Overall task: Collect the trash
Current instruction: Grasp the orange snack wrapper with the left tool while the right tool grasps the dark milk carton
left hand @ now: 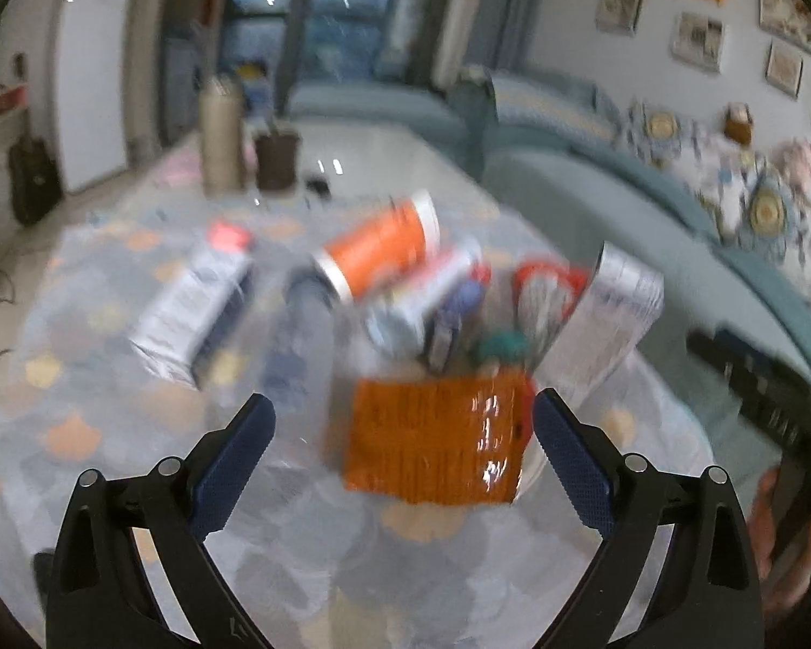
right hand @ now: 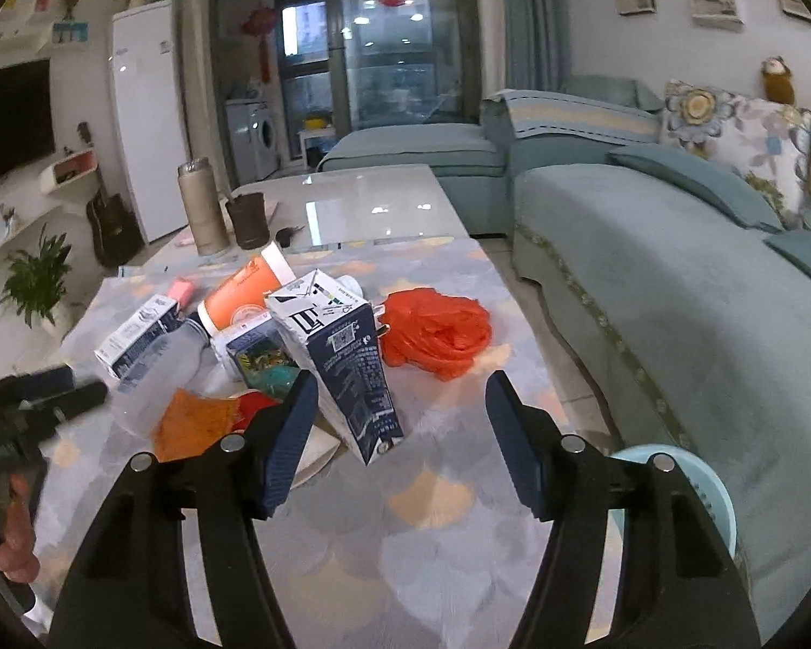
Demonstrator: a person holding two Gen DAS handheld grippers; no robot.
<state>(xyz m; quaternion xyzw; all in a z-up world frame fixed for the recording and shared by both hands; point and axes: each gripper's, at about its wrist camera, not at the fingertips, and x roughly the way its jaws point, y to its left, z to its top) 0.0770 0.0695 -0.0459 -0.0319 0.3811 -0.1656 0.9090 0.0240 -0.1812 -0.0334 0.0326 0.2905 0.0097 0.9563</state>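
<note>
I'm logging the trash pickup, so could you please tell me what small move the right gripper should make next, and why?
Probably ease the right gripper forward a little so its jaws straddle the dark blue carton. Its jaws are open with nothing gripped, and the carton leans just ahead of them, against the left finger, at the near edge of the pile, so it looks like the easiest piece to take first.

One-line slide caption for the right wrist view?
Open right gripper approaches a tilted dark-blue milk carton amid trash on the patterned tablecloth, beside an orange plastic bag.

Both wrist views near, angled down, sharing cluttered table [right hand: 449, 514]
</note>
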